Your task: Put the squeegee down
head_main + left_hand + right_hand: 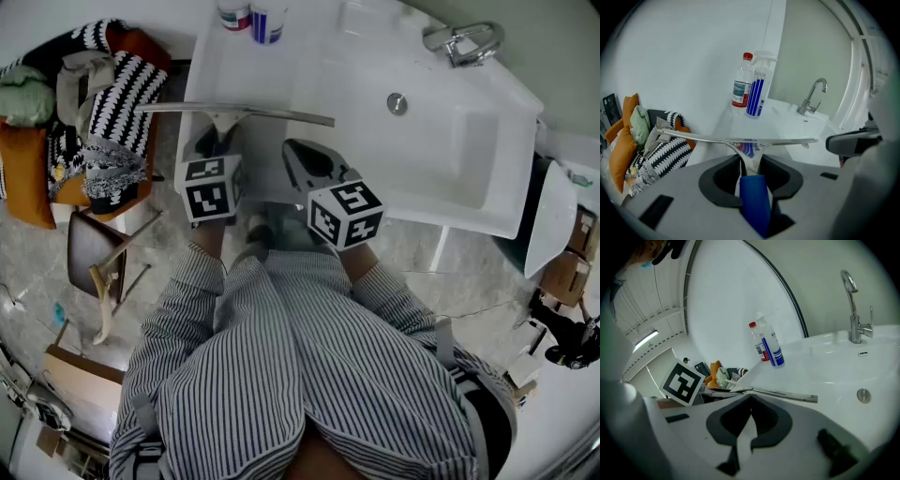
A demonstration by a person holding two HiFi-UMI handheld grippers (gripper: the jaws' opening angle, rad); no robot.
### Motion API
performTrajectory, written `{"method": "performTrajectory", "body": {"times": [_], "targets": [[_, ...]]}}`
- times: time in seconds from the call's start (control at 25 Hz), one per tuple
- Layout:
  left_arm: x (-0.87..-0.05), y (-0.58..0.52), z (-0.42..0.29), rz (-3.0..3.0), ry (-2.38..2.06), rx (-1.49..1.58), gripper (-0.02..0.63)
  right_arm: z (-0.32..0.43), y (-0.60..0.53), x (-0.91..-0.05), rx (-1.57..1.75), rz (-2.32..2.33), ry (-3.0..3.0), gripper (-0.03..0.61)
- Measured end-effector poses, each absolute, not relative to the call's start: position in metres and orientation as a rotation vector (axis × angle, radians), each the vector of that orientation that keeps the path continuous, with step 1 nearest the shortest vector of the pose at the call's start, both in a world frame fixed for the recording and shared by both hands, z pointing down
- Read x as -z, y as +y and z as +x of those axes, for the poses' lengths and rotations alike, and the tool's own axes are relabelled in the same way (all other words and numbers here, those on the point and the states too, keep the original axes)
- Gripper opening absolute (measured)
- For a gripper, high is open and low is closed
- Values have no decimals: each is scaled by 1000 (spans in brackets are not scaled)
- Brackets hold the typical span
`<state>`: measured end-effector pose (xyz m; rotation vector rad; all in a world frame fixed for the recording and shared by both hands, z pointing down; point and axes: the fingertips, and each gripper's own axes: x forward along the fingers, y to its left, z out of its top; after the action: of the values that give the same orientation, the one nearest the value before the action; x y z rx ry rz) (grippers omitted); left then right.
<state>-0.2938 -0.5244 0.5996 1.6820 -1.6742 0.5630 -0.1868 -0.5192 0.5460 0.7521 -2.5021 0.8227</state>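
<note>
On the white counter [309,66], bottles [251,17] stand at its back left corner. Left gripper [751,164] clamps the squeegee [740,139]; right gripper [750,404] closed, empty.

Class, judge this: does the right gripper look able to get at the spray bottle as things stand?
Probably not directly: the right gripper is shut, and the squeegee held in the left gripper stretches across between it and the spray bottle.
</note>
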Motion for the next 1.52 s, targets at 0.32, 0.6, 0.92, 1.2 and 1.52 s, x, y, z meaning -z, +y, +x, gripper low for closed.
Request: {"method": "performTrajectory", "body": {"times": [0.32,0.6,0.92,1.2,1.52], "targets": [[-607,-527,-292,1663,-1683,-611,135,-186,-520,-549,-828,747,-2491,15],[-607,-528,-292,1662,-1708,-632,136,-184,-521,-551,-842,746,-2486,15],[-605,-525,-293,1665,-1732,-615,182,-183,-516,-550,-842,743,-2490,15],[-592,-522,-290,1707,-1737,-587,204,-184,-511,-544,-831,746,-2505,15],[-554,-512,-286,1809,-1780,-563,204,-179,-495,-525,-784,781,-2540,15]]}}
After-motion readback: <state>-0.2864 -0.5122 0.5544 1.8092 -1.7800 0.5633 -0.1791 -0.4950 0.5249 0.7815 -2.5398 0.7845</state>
